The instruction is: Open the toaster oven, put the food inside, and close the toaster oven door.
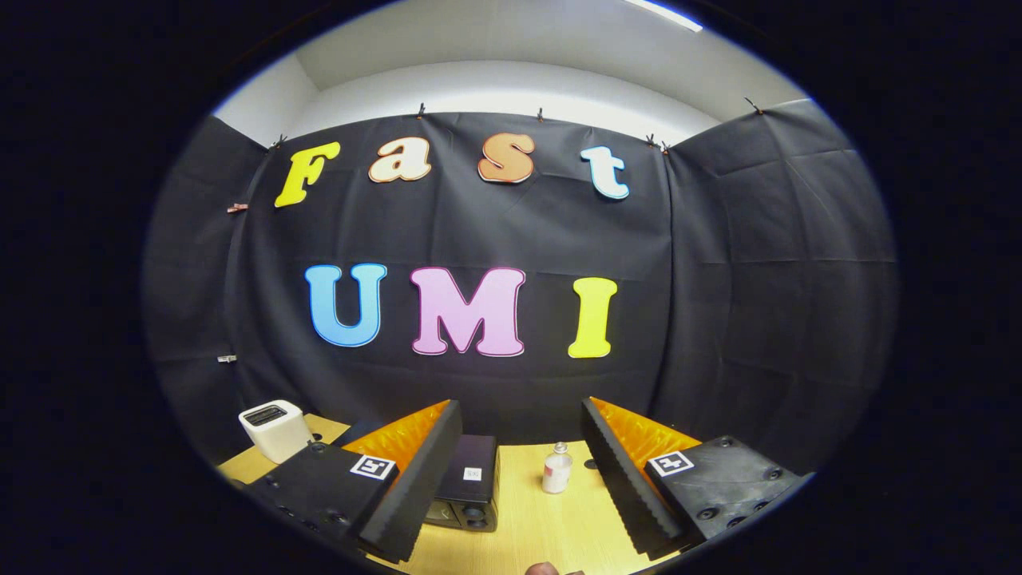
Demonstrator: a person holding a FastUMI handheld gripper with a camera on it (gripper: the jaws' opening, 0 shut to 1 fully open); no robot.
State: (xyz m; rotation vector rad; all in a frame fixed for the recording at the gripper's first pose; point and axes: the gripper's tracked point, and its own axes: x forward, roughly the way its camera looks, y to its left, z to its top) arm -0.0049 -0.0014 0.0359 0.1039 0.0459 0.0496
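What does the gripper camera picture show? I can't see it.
The gripper is open and holds nothing, high above a wooden table. Between its fingers sit a black toaster oven and a small bottle; a white toaster stands beside.

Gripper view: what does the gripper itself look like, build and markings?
The gripper has two long wedge-shaped fingers with ribbed inner pads. Each sits on a dark block with screw heads, and each block carries a square black-and-white marker. The fingers stand apart, with nothing held.
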